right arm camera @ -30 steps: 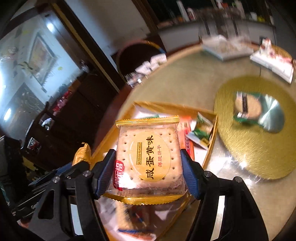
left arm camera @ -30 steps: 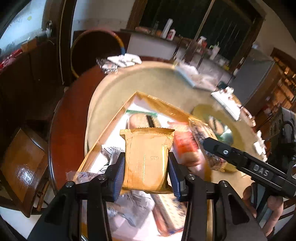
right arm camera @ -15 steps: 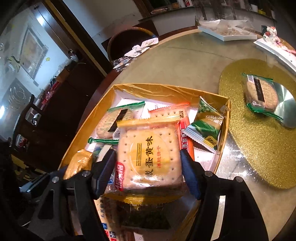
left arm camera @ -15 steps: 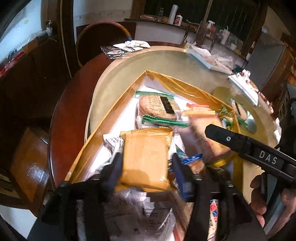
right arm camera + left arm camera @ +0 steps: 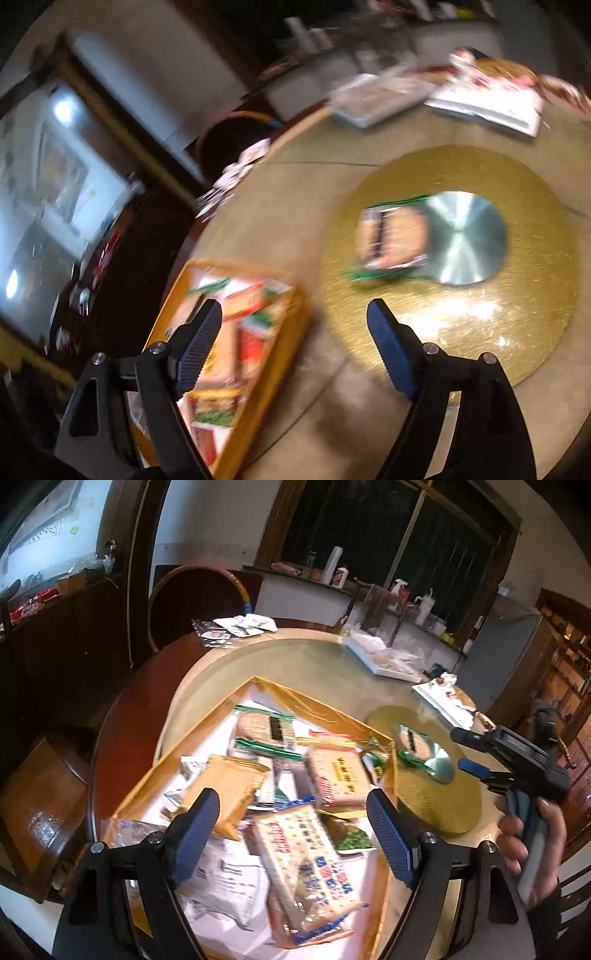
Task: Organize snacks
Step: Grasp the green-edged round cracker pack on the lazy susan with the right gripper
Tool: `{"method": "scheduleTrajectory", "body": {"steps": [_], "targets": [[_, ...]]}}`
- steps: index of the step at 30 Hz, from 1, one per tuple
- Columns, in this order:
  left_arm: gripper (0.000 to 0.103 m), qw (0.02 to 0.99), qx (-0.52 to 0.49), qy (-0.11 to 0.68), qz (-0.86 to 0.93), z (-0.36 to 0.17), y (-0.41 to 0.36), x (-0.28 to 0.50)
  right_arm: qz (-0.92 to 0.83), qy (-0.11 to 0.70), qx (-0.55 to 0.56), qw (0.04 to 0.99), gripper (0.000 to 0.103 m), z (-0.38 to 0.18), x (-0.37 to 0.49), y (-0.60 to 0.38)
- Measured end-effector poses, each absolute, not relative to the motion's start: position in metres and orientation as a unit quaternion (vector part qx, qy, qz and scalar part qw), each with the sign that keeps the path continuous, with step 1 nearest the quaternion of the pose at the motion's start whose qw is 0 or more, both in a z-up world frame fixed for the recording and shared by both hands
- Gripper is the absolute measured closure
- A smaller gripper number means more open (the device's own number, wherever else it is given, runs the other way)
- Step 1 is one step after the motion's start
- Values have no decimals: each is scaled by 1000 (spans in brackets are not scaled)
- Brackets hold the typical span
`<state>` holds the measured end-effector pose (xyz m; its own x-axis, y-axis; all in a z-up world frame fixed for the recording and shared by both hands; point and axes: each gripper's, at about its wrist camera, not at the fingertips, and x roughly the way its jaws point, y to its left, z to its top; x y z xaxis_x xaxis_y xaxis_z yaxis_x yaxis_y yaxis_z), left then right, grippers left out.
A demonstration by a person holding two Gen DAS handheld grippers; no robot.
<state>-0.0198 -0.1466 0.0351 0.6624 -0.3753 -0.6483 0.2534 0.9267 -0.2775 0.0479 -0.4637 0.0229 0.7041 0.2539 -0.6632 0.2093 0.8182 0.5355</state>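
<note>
A gold box (image 5: 207, 716) on the round table holds several snack packets. The tan packet (image 5: 229, 790) and the yellow cracker packet (image 5: 341, 779) lie in it among the others. My left gripper (image 5: 293, 823) is open and empty above the box. My right gripper (image 5: 295, 341) is open and empty over the table between the box (image 5: 295, 325) and a round gold mat (image 5: 480, 295); it also shows in the left wrist view (image 5: 476, 753). A green-edged biscuit packet (image 5: 391, 236) lies on the mat beside a silver disc (image 5: 465, 236).
White trays (image 5: 484, 103) and wrappers (image 5: 240, 626) lie at the far side of the table. A wooden chair (image 5: 40, 812) stands at the left, another (image 5: 195, 602) behind the table. A counter with bottles (image 5: 332, 572) is beyond.
Both grippers opened and let their packets drop into the box. The right gripper then swung right toward the gold mat; its view is blurred.
</note>
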Motion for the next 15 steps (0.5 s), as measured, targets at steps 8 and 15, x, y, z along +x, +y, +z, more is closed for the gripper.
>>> {"method": "scheduleTrajectory", "body": {"steps": [8,15], "targets": [[21,898,-93,386,-187,23,-150,-22,-50,441,277,852,22,-17,110,-501],[21,898,-95,390,-179,15,-145,-13,-86,459,240,851,19,-34,146,-486]]}}
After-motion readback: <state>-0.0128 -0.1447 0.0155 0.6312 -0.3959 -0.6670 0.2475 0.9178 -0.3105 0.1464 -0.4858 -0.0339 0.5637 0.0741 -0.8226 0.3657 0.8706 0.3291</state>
